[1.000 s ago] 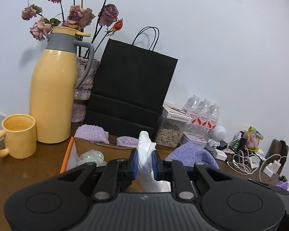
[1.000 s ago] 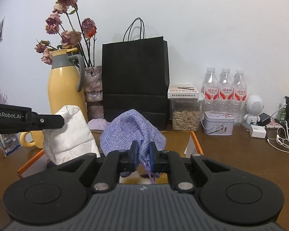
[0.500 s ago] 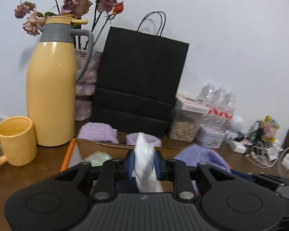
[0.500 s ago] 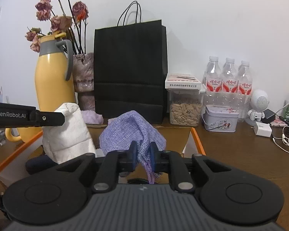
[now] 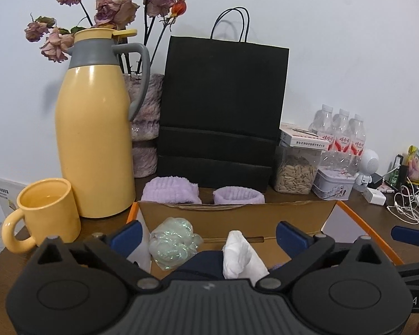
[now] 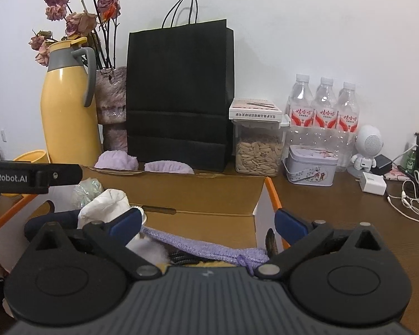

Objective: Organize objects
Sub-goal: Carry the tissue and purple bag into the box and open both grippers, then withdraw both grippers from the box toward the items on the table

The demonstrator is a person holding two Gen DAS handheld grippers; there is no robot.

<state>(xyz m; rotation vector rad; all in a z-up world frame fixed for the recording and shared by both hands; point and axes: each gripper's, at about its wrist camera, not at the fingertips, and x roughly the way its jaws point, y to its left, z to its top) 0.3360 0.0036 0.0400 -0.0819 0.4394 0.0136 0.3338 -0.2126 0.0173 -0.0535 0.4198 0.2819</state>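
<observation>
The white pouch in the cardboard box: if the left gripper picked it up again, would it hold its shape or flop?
Probably flop: the white pouch looks like crumpled soft fabric, slumped against other items in the cardboard box. Likely light, since it sits loosely bunched. The left gripper, its jaws just opened, stands wide around it.

Open cardboard box with orange edges [image 6: 271, 192]: access from above only. A white crumpled pouch [image 5: 241, 254], an iridescent mesh ball [image 5: 173, 241] and a flat lavender knitted pouch [image 6: 204, 247] crowd its floor. A tall yellow thermos jug [image 5: 95, 136] and black paper carrier bag [image 6: 178, 95] block the rear; bare brown counter [image 6: 335, 209] lies free rightward.
</observation>
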